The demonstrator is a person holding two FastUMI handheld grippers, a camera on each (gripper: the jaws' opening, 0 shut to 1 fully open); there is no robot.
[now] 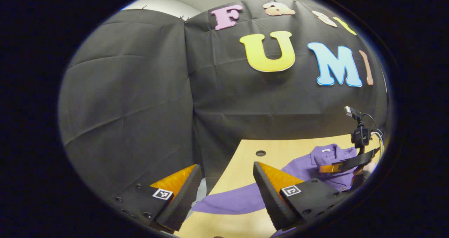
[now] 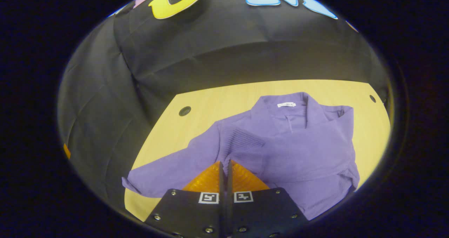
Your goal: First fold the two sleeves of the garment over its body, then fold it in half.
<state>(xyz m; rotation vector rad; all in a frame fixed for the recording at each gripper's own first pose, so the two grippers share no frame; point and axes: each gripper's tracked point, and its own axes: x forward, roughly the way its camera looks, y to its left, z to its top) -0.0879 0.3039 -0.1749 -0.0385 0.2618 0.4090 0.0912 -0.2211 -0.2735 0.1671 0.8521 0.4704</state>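
Observation:
A purple long-sleeved garment (image 2: 298,143) lies flat on the wooden table (image 2: 210,104), collar toward the far wall. One sleeve (image 2: 315,153) lies folded across its body. The other sleeve (image 2: 168,174) stretches out flat toward the table's near left corner. My right gripper (image 2: 225,162) is shut over the garment's body near that sleeve's shoulder, with no cloth seen between its fingers. In the left gripper view my left gripper (image 1: 226,167) stands open above the table's left edge, over the outstretched sleeve (image 1: 231,199). Farther right, the right gripper (image 1: 321,169) hovers over the garment (image 1: 326,155).
The black cloth wall (image 1: 140,90) closes in the table at the back and left. Round cable holes (image 2: 185,111) (image 2: 372,98) sit near the table's far corners. Bare wood (image 2: 372,136) runs to the right of the garment.

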